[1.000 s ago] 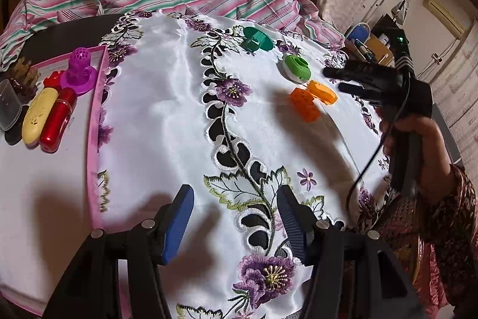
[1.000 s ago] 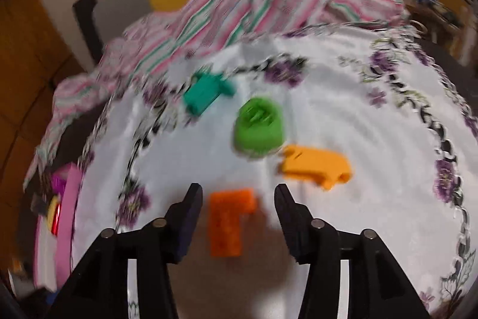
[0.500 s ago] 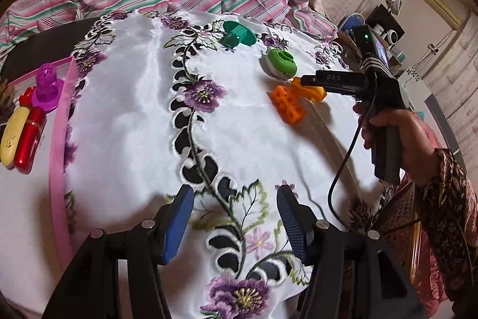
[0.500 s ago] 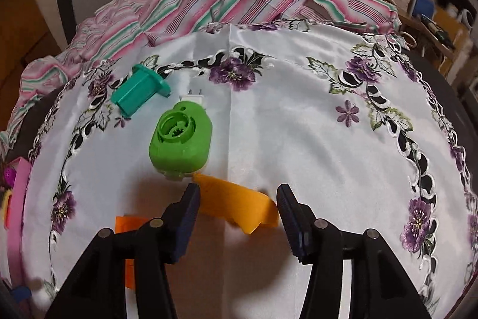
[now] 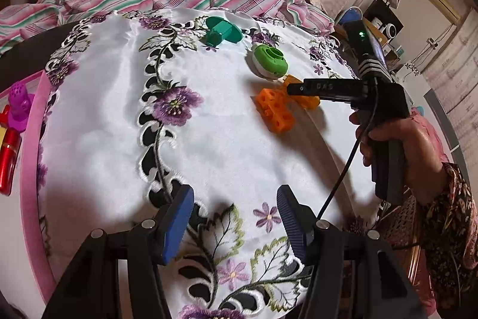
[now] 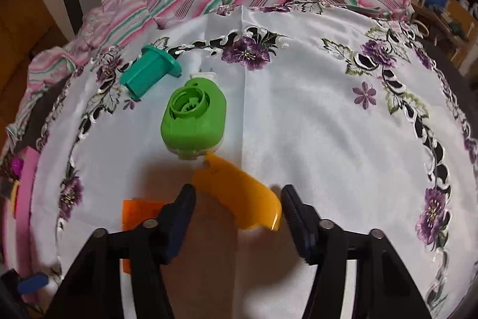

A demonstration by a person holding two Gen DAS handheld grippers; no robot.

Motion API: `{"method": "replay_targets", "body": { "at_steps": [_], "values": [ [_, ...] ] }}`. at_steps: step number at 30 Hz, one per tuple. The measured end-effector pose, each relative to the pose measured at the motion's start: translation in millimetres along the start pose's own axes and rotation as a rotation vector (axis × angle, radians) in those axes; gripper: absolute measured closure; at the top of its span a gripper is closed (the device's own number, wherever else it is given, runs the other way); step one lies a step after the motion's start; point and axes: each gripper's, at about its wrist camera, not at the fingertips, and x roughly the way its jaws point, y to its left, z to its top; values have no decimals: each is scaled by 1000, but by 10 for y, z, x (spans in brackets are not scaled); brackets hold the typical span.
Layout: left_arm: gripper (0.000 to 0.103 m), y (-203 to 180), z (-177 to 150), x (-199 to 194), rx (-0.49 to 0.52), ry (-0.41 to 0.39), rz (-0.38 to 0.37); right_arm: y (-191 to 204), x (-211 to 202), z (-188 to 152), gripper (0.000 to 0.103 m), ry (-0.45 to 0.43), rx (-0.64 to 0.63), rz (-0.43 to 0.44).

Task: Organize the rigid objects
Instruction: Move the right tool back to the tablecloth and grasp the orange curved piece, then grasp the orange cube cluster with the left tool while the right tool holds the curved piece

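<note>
Right hand-held gripper [image 6: 237, 199] advanced, spread around yellow piece [image 6: 239, 196]; embroidered tablecloth [image 6: 313, 124] beneath.

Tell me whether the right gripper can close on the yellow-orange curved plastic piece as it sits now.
Probably yes. The right gripper is open, with the yellow-orange curved plastic piece lying between its fingers. The green round plastic piece sits just beyond it, seemingly outside the fingers.

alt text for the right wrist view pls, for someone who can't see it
The open right gripper straddles a yellow-orange curved piece on a white embroidered tablecloth. Beyond it lie a lime green round piece and a teal flanged piece; an orange block sits left.
</note>
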Motion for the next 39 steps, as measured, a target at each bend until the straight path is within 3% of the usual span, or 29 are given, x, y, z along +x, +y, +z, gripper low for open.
{"method": "replay_targets", "body": {
  "at_steps": [1,2,8,12,15,24,26,29,32,35,39],
  "values": [
    [45,-21,21,20,2,1,-3,-13,28,4,68,14,4,3],
    [45,-42,39,42,6,3,-3,-28,55,2,72,26,12,2],
    [45,-252,228,260,28,18,-15,-179,0,-19,72,26,88,8],
    [45,-432,406,496,54,29,-15,-327,-18,-55,72,31,139,-68],
    [45,-523,543,719,59,55,-26,-422,-39,-75,72,30,192,-41],
    [45,-612,867,1123,62,80,30,-413,-7,-57,72,34,208,-33],
    [45,-646,883,1167,96,73,48,-412,-11,-62,72,34,208,-35],
    [47,-770,825,1213,222,45,108,-392,-12,-65,72,34,193,-45],
    [64,-817,735,1222,317,5,158,-367,-11,-63,72,33,178,-55],
    [75,-715,680,1164,307,-41,135,-375,-17,-64,72,31,180,-45],
    [77,-573,624,1073,256,-77,104,-355,-28,-59,72,24,175,-29]
  ]
}}
